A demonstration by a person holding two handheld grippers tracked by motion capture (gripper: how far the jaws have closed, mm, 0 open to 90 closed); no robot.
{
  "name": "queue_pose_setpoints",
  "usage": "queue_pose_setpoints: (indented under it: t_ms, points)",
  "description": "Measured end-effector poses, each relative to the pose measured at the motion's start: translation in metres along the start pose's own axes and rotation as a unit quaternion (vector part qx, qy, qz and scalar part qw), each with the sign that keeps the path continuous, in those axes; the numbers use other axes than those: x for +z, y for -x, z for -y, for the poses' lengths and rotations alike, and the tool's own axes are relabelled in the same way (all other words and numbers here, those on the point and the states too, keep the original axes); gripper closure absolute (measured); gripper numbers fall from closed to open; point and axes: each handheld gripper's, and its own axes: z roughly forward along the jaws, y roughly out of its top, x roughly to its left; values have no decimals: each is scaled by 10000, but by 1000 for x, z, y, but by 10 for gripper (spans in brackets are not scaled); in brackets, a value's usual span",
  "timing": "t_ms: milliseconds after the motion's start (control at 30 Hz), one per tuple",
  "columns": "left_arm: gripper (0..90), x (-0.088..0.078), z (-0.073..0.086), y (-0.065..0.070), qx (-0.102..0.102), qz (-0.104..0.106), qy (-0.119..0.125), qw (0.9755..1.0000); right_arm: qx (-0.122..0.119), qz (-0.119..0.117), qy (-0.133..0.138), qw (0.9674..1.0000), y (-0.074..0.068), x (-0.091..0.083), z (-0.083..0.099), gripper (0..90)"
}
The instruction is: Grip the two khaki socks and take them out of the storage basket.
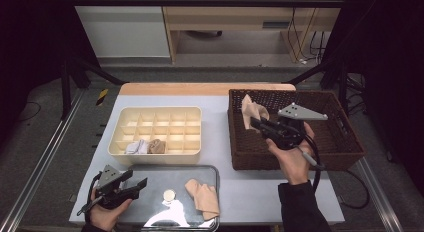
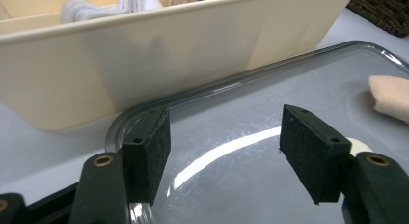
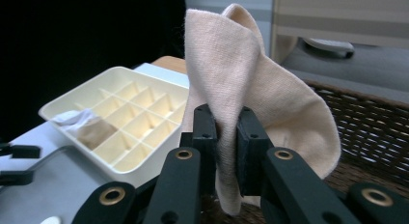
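Two beige socks (image 3: 251,84), one gripped, one tray (image 1: 150,174)

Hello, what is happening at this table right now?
A person is sorting socks with two hand-held grippers. The right gripper is shut on a beige sock, held above the wicker basket. The left gripper is open over the metal tray, where another beige sock lies. The cream divided box already holds a white sock and a brown sock in neighbouring compartments.

a pale peach sock (image 3: 251,89), a dark brown woven basket (image 1: 345,157), a cream divided box (image 1: 155,157).
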Motion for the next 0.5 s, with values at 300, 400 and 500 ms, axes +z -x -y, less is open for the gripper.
queue_pose_setpoints:
  t_ms: [300,400,500]
  points:
    - [350,-2,-2,5,30,34,34,10000,-201,-583,-14,9981,-34,4,16,814]
    - [351,-2,-2,7,15,54,61,10000,-291,-773,8,9966,-47,5,17,813]
    - [353,-3,-3,9,37,71,75,9999,-326,-947,-23,9950,-57,8,20,813]
